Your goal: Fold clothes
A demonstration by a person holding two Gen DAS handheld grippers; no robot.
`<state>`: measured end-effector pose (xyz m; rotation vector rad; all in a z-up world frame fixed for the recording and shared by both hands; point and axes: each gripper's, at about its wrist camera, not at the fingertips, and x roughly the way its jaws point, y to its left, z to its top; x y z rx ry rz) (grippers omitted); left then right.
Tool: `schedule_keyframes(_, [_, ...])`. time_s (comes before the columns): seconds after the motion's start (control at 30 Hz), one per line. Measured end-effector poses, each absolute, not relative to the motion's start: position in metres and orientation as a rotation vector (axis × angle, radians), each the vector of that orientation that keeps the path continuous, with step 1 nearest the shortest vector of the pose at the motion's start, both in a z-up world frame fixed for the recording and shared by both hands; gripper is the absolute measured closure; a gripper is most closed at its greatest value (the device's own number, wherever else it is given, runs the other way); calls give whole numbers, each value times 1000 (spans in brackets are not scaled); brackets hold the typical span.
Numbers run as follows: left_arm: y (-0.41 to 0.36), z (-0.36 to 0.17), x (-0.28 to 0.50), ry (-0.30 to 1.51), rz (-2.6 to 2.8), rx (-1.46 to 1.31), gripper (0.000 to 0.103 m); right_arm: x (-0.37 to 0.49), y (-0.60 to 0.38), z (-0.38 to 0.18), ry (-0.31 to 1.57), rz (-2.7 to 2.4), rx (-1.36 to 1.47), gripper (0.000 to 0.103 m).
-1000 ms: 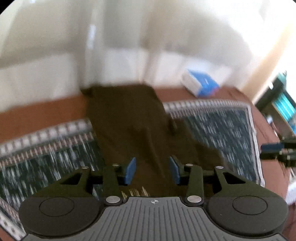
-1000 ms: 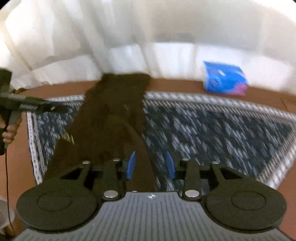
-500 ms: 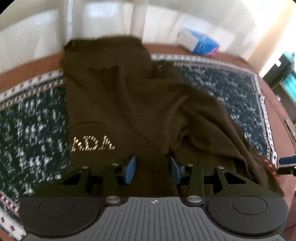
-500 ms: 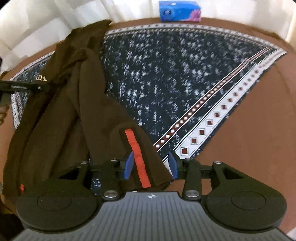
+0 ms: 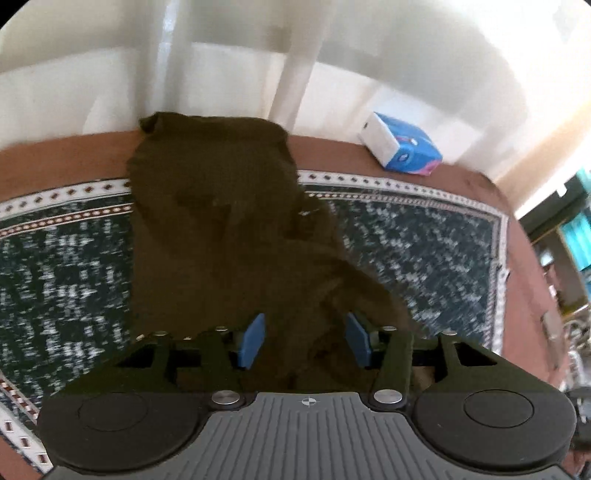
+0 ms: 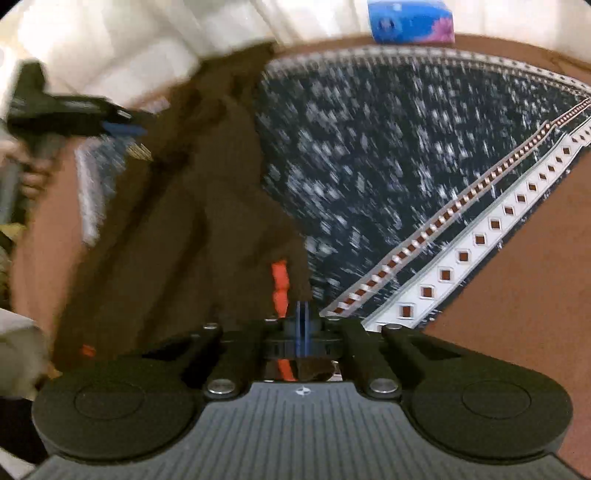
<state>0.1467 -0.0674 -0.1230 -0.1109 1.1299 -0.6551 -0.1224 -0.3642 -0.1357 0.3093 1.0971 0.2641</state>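
A dark brown garment (image 5: 221, 221) lies crumpled lengthwise on a dark blue patterned cloth (image 5: 424, 243). My left gripper (image 5: 304, 341) hovers low over its near end. Its jaws are opening, and a ridge of fabric rises between the blue pads (image 5: 252, 341) without being pressed. In the right wrist view the garment (image 6: 207, 206) runs to the left. My right gripper (image 6: 303, 319) is shut on its near hem, beside an orange stripe (image 6: 279, 286). The left gripper (image 6: 123, 127) shows at the upper left, held by a hand (image 6: 29, 177), near gold lettering (image 6: 140, 151).
The patterned cloth (image 6: 369, 147) covers a brown table (image 6: 535, 280) whose bare edge (image 5: 55, 162) shows around it. A blue and white tissue pack (image 5: 402, 147) sits at the far edge, also the tissue pack (image 6: 410, 16). White curtains hang behind. Furniture stands at the right.
My right gripper has closed on the garment's hem by the orange stripe. My left gripper's jaws have widened, and its view has shifted so the gold lettering is out of sight.
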Motion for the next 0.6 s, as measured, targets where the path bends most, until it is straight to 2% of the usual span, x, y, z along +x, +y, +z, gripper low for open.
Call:
schedule_keyframes(0.13, [-93,-121,161,1152,-648,-54,36,-137,-363,-101,1015,354,383,102])
schedule_keyframes(0.6, [-148,-130,177,1233,-610,44,31,-167,-348,-67,942,467,439,102])
